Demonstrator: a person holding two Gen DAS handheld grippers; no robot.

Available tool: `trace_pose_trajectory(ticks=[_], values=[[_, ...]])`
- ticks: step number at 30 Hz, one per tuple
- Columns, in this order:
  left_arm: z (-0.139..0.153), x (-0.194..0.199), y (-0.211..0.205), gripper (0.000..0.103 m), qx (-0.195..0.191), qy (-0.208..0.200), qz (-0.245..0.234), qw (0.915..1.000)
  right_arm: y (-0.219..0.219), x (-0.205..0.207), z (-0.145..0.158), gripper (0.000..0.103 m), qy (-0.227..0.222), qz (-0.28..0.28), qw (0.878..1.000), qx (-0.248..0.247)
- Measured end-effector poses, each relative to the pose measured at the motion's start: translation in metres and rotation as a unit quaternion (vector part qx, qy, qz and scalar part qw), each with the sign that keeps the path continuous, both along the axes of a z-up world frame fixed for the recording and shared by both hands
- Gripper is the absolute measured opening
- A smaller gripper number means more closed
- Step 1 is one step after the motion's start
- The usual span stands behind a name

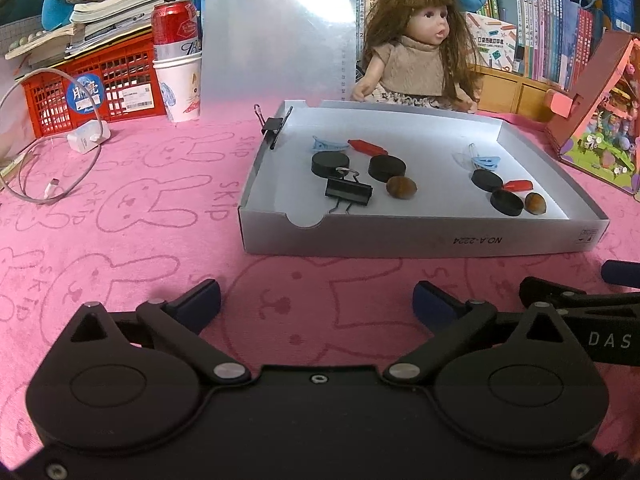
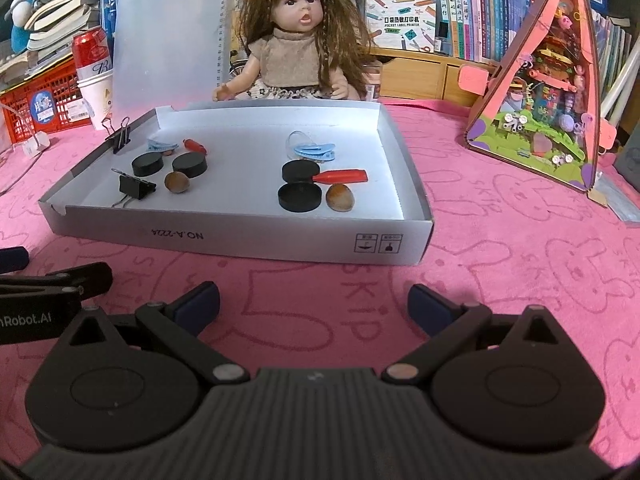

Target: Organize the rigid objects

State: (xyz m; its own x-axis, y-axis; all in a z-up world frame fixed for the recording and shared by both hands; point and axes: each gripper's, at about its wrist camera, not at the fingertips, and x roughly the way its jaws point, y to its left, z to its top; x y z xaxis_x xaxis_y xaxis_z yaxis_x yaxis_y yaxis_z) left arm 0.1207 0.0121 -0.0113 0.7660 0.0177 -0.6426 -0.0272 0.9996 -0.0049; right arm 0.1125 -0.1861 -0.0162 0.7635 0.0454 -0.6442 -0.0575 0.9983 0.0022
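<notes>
We judge the sorting to be well along: the small rigid pieces already lie in 2 matching groups inside the shallow white box (image 2: 224,242), which sits on the pink desk (image 2: 500,264) in front of the doll (image 2: 298,36).

The left group holds a blue clip (image 1: 326,143), a red piece (image 1: 366,146), 2 black discs (image 1: 330,163) and (image 1: 387,167), a black binder clip (image 1: 347,193) and a brown nut (image 1: 401,187). The right group holds a blue clip (image 2: 314,149), a red piece (image 2: 344,176), 2 black discs (image 2: 301,171) and (image 2: 300,197), touching or overlapping, and a brown nut (image 2: 340,197), but no binder clip.

A second binder clip (image 2: 119,135) is clamped upright on the box's left wall, apart from both groups. If the groups are meant to match, we think that clip is what remains, to be moved beside the right group.

Our left gripper (image 1: 316,300) and right gripper (image 2: 314,304) both hover over the desk just short of the box's near wall, jaws spread apart and holding nothing. Nothing rigid lies loose on the desk near the box, as far as we can see.
</notes>
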Motion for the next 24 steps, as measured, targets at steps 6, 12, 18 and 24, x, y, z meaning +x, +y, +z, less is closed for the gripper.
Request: trace_pose_trajectory(ticks=[6,12,18,24], values=[[0.0,0.0001,0.0,0.102,0.002,0.001,0.0,1.0,-0.0002,0.0,0.0002,0.103,0.001,0.001,1.0,-0.002],[-0.0001,0.0006,-0.0003,0.103,0.002,0.001,0.001,1.0,-0.0001,0.0,0.0001,0.103,0.001,0.001,1.0,-0.002],[-0.0001,0.0009,-0.0002,0.103,0.003,0.001,0.001,1.0,0.0002,0.0001,0.0001,0.103,0.001,0.0,1.0,-0.002],[-0.0001,0.0006,-0.001,0.103,0.006,0.002,0.004,1.0,0.0003,0.0,0.0002,0.103,0.001,0.001,1.0,-0.002]])
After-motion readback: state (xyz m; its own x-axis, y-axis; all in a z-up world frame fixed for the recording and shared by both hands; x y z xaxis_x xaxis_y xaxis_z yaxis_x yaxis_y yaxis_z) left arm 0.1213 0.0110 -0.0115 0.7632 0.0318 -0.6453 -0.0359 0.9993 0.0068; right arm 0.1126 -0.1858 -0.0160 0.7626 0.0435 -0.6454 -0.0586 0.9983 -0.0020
